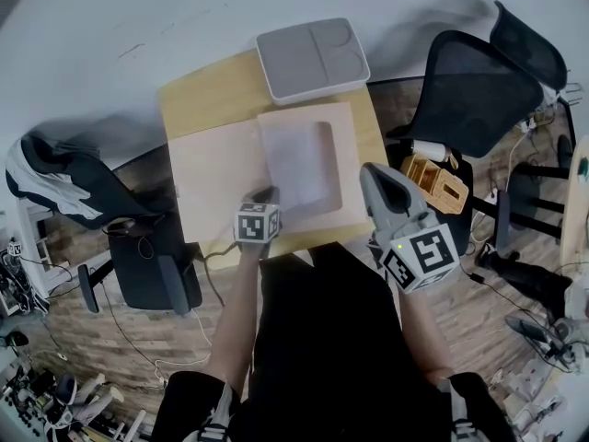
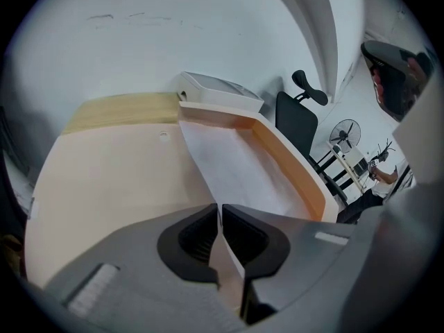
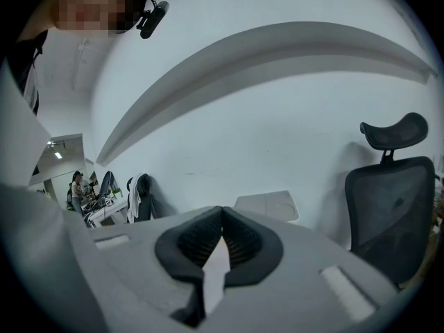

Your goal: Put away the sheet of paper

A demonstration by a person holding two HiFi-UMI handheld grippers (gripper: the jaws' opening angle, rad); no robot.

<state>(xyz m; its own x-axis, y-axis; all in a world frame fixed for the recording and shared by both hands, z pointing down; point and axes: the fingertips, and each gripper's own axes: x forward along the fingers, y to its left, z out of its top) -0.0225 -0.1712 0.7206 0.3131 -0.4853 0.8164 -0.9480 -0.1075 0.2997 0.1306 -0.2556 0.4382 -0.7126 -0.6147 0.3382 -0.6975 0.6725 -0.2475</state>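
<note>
Both pressed together: left claw (image 2: 219, 215) pinches the sheet (image 2: 239, 175), edge hidden; right claw (image 3: 222, 222) empty.

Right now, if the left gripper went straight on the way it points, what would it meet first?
The left gripper, shut on the sheet of paper, would probably meet the open box first; depth is unclear.
</note>
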